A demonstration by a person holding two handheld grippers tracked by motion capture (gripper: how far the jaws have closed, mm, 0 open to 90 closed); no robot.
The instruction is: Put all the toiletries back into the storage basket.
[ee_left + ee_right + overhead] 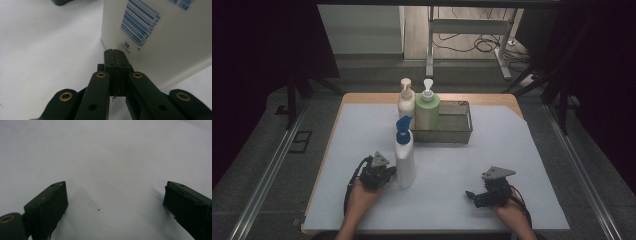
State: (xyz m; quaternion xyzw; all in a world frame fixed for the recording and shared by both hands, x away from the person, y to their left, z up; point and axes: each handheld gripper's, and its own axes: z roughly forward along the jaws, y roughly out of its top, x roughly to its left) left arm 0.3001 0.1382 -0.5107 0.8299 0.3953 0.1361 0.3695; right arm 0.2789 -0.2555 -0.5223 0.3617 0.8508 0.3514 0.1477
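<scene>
The white bottle with the blue pump [404, 155] stands upright on the counter [452, 175]. The left gripper [388, 172], jaws closed and empty, sits just beside its base. The right gripper [469, 195] rests well apart, jaws wide open.

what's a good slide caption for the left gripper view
Shut left hand-held gripper nosing up to the barcoded side of a white pump bottle.

A wooden desk [362, 98] with a pale grey-white sheet [512, 150] spread across most of its top carries everything. Toward the far edge a rectangular grey metal tray [457, 131] lies on the sheet. A cream plastic pump bottle [406, 100] stands just left of the tray. A tall white plastic bottle with a blue pump [404, 157] stands upright nearer the front, left of centre.
</scene>
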